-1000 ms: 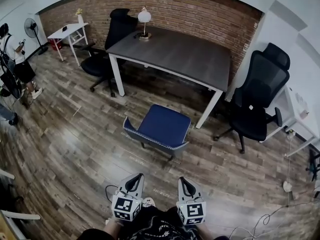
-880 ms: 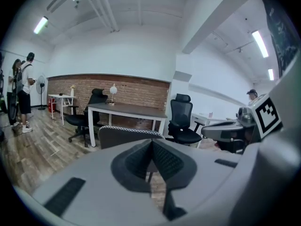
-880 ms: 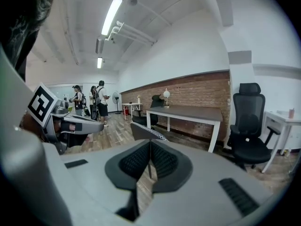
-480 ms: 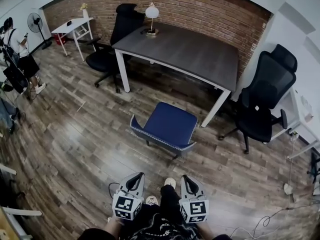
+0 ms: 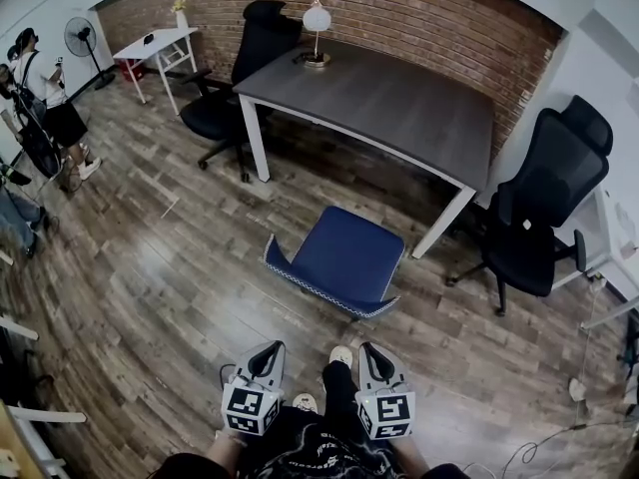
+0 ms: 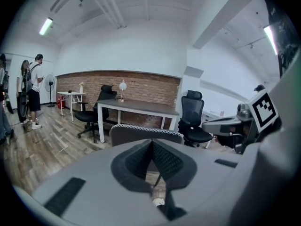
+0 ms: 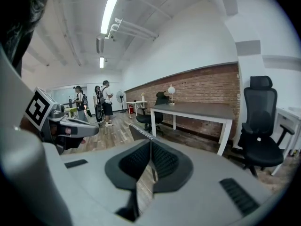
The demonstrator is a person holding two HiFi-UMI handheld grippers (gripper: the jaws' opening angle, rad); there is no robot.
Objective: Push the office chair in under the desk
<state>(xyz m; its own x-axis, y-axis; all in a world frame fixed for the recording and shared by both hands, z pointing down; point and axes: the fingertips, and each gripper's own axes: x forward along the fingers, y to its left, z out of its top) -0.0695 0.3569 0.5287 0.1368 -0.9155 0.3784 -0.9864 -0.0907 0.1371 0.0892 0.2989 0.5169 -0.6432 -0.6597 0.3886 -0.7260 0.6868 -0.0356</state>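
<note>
Two grey handheld claws, the left gripper (image 5: 267,353) and right gripper (image 5: 368,353), are being held side by side, jaws clenched on nothing, apart from the blue-cushioned, grey-shelled office chair (image 5: 344,257), which is being supported by the wood-plank floor (image 5: 150,267) just before the grey-topped, white-legged desk (image 5: 389,103).

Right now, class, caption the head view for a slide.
Shut, left gripper and right gripper face a blue chair before the grey desk.
</note>
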